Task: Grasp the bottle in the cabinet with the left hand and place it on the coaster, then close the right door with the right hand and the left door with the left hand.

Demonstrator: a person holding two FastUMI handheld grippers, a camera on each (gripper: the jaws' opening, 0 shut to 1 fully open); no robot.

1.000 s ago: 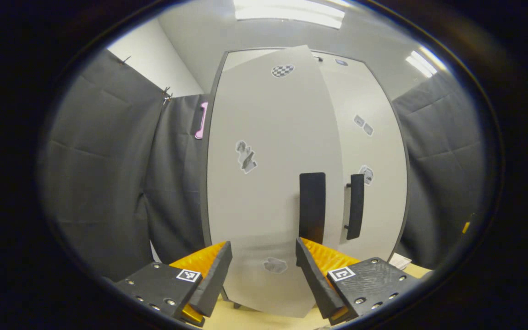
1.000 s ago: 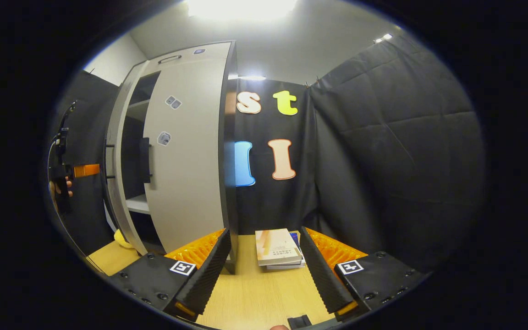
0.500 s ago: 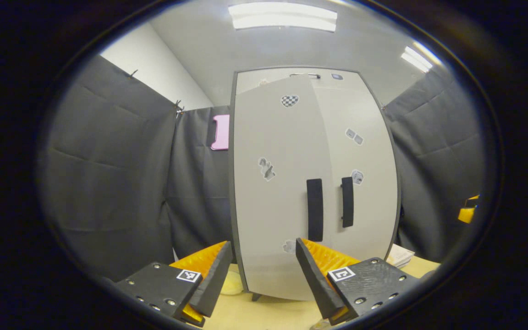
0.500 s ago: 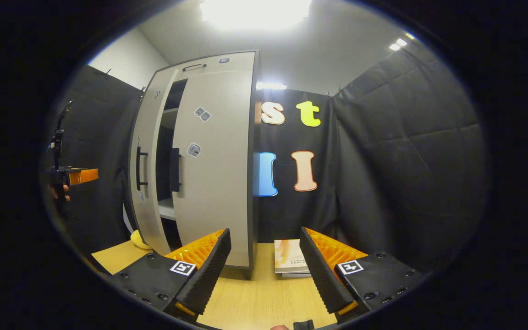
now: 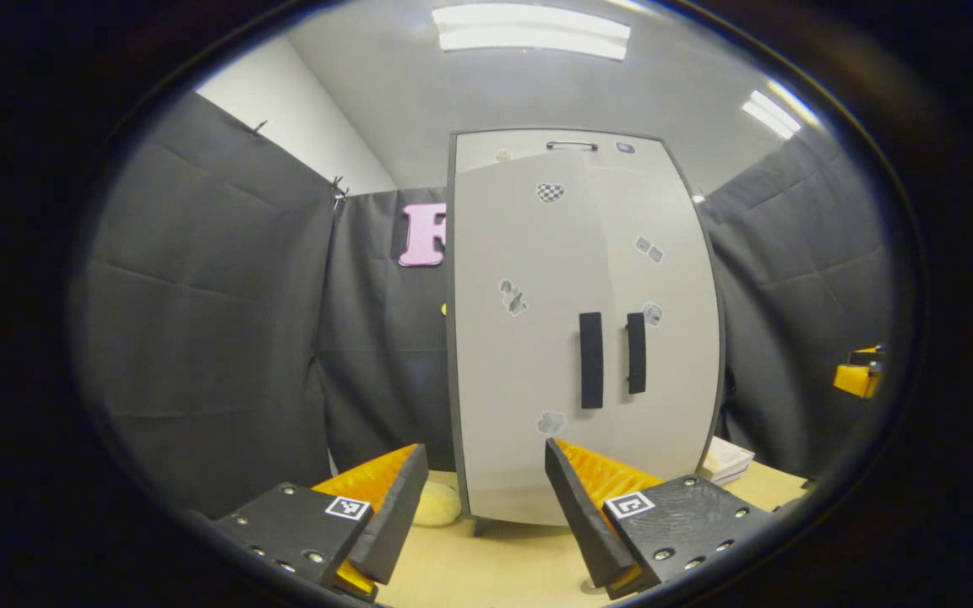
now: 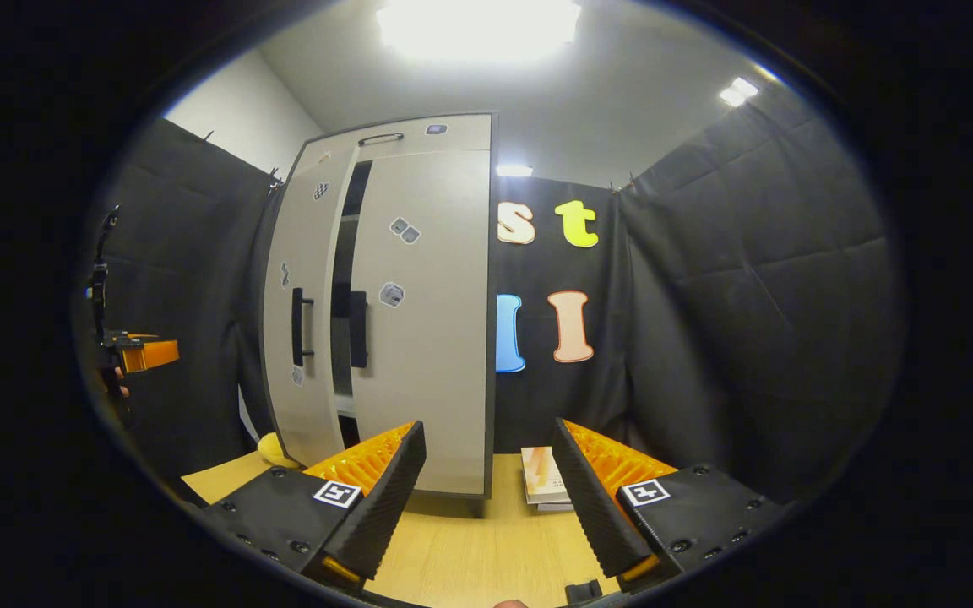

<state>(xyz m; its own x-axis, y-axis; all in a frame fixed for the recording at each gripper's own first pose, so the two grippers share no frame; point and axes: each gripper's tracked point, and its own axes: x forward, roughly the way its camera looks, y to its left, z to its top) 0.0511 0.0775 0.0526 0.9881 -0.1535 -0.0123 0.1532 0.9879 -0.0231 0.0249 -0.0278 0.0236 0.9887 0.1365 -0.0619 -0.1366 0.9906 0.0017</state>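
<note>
The left door has been swung nearly shut since a second ago, a narrow gap to the right door remaining. Both tools, left and right, are held released; the bottle's place cannot be told

Cabinet blocking 12 o'clock, left door ajar with narrow dark gap, books at 1 o'clock, bare tabletop between fingers passable.

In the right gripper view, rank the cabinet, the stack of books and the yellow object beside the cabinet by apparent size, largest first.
1. Cabinet, by far the largest.
2. Books.
3. Yellow object.
The last two look close in size; both are partly hidden, so their order is unsure.
</note>
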